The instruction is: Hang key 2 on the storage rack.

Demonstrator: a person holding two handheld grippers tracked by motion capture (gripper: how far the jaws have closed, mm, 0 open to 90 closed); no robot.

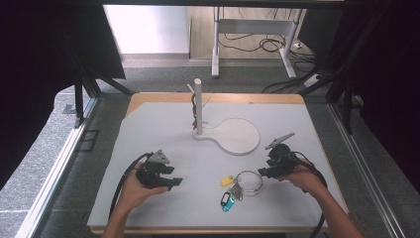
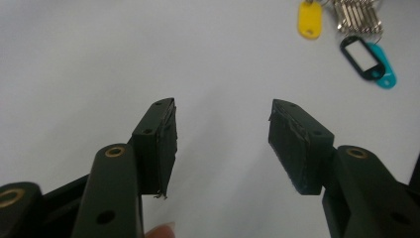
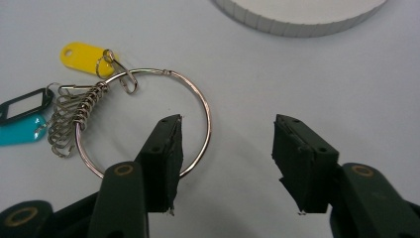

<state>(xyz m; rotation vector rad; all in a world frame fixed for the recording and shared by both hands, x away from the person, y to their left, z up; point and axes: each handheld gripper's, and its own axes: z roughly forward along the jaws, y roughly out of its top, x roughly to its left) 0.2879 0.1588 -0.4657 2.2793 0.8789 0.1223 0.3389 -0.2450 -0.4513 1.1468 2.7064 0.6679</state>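
Right tongs (image 3: 225, 163) gape, straddling the key ring's (image 3: 198, 99) rim.

Pale grey surface (image 1: 163, 129) on a wooden board, grey speckled carpet floor (image 1: 44, 148), black curtains (image 1: 44, 44) both sides, white-legged desk (image 1: 252, 29) behind with tangled cables (image 1: 257, 45), bright wall (image 1: 148, 27)

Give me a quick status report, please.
Left gripper open, idle. Right gripper open, one jaw inside key ring, no grip. Ring flat on table. Nothing blocking.
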